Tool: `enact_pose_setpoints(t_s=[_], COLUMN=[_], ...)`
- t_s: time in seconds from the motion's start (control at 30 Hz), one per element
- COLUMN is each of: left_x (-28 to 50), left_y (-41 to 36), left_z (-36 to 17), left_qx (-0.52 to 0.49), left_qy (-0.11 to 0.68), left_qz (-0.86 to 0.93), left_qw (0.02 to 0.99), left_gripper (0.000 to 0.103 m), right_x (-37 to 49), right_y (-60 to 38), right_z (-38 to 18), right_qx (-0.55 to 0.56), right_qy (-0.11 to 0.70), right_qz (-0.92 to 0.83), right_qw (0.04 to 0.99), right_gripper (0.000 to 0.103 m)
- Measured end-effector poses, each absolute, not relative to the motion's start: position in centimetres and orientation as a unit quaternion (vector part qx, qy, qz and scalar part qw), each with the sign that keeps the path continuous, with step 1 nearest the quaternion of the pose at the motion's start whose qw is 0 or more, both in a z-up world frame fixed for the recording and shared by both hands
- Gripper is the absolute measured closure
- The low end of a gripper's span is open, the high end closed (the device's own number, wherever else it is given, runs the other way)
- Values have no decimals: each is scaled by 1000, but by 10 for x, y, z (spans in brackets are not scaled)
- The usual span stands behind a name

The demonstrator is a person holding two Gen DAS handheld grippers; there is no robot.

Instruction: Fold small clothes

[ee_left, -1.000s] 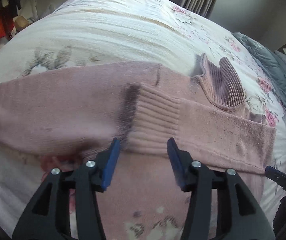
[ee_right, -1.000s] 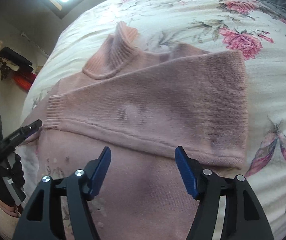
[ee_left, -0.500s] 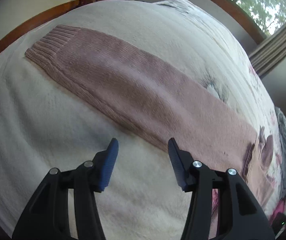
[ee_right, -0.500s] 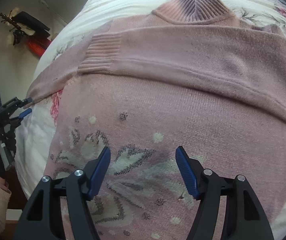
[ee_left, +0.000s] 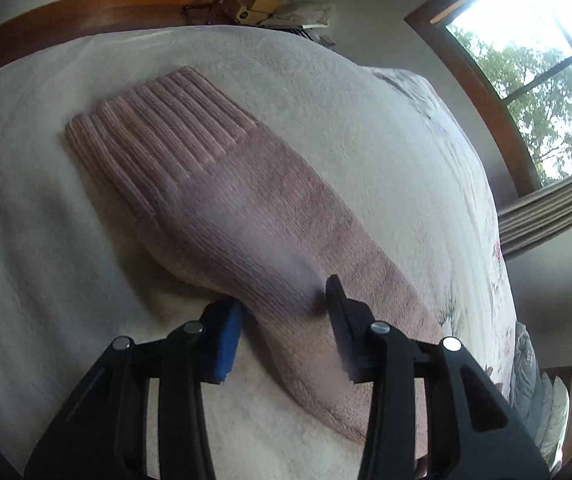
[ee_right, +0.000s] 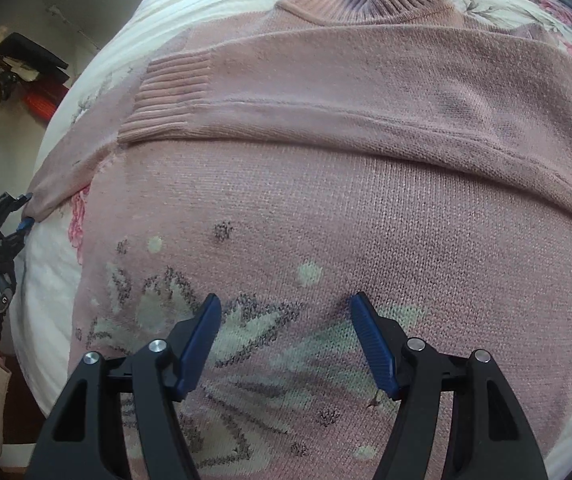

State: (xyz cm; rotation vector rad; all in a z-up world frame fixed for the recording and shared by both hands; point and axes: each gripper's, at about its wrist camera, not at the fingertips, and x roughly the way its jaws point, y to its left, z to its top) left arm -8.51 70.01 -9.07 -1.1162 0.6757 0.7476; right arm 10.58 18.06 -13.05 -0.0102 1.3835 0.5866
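Pink sweater [ee_right: 366, 200] is spread on the bed [ee_left: 25, 260]. Its outstretched sleeve [ee_left: 245, 232] is straddled by the left tongs [ee_left: 281, 320], jaws apart; the right tongs [ee_right: 286, 320] are held spread above the flower pattern.

1. I see a white bed cover [ee_left: 366, 120] with pink flowers [ee_right: 566, 8].
2. Past the bed cover is a window [ee_left: 534, 60].
3. Cardboard boxes [ee_left: 253, 4] sit behind the bed cover.

sweater [ee_right: 366, 208]: soft pink knit, ribbed cuffs
bed cover [ee_left: 45, 240]: white, nubbly cloth
left claw [ee_left: 283, 320]: matt black plastic, blue pads
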Motion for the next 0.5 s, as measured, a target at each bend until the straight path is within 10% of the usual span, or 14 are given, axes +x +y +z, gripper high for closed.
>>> enact_pose_setpoints(t_s=[0.5], left_x=[-79], left_y=[705], left_z=[-82], left_qx=[-489], left_qy=[310], left_qz=[327], left_qw=[747], left_gripper=[92], right_x=[107], right_y=[194], right_z=[-136], right_qx=[-7], right_qy=[630], right_qz=[259], right_qw=[732], right_gripper=[32])
